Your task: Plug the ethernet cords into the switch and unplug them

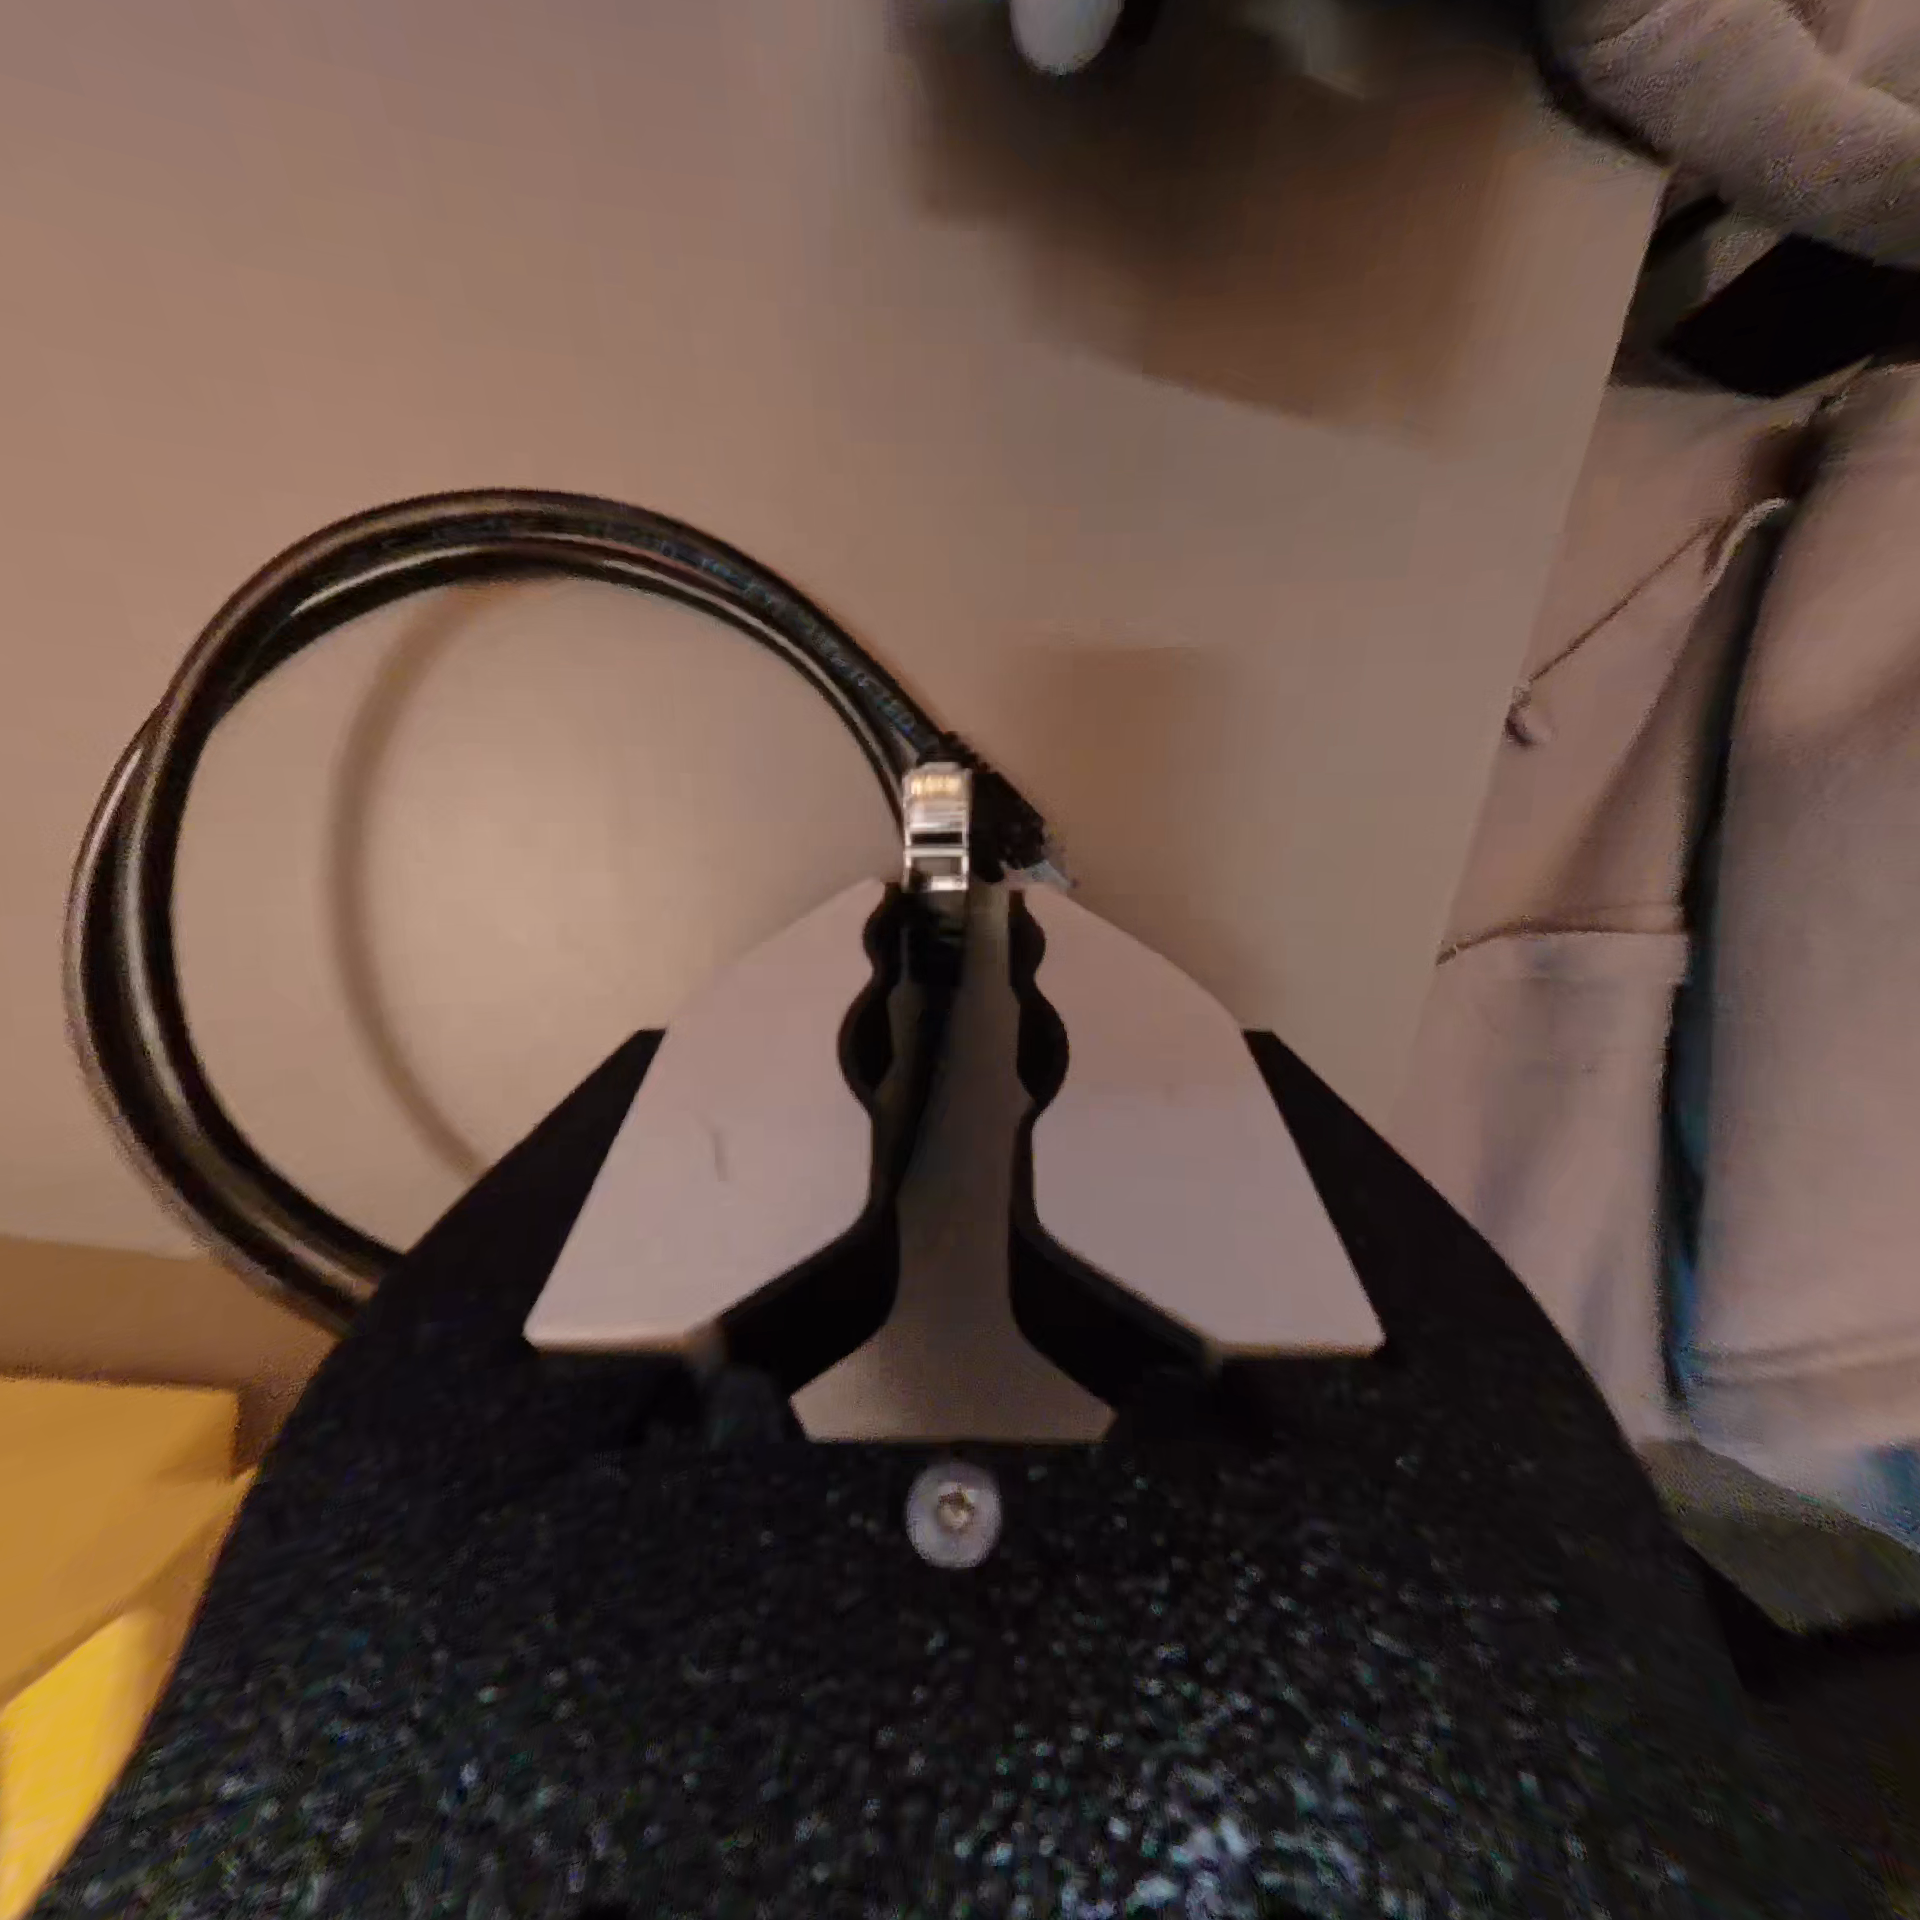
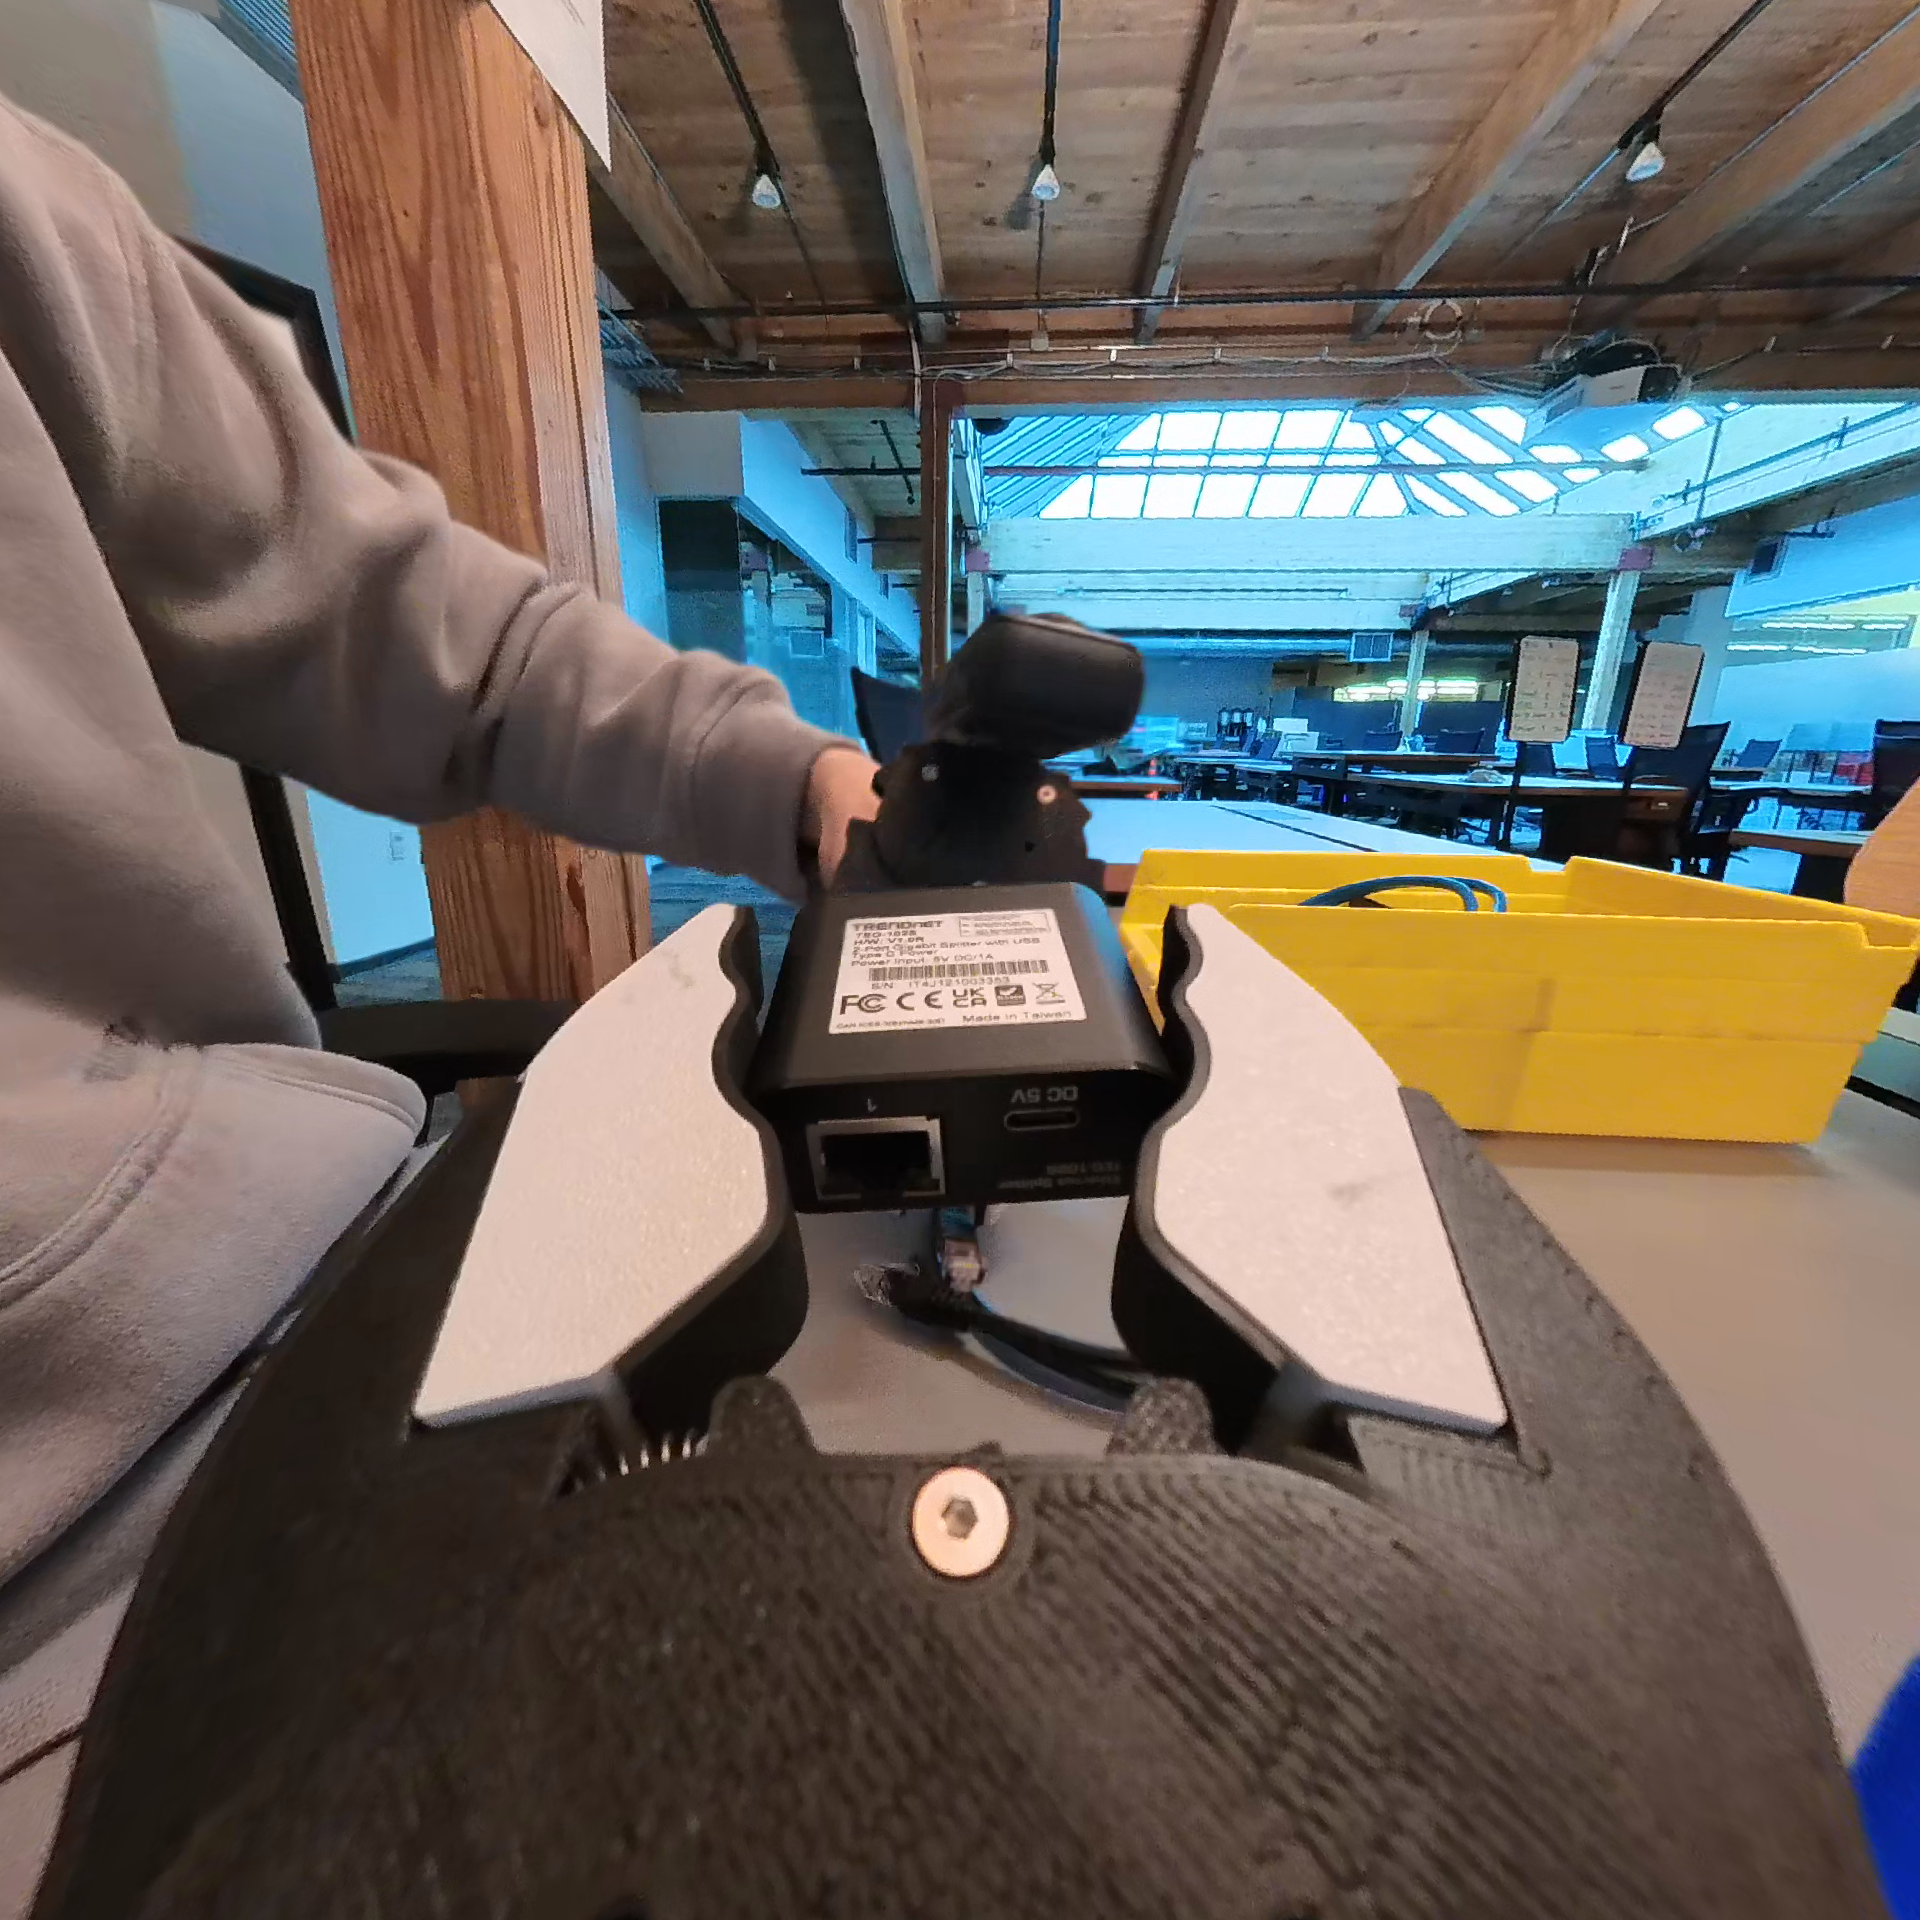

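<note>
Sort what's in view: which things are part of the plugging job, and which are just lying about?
Job:
black cord, its plug in the left gripper
switch in the right gripper
loose plugs on the table

Lying about:
yellow bin
blue cable inside it

Two close wrist views along fingers (image 2: 1299, 1164)

Each black, grainy 3D-printed plastic left gripper (image 1: 951, 894) and right gripper (image 2: 961, 1023) has two wavy-edged fingers faced with pale grey plates and a silver hex screw at lower centre. A grey fleece sleeve (image 2: 343, 623) fills the frame's left.
</note>
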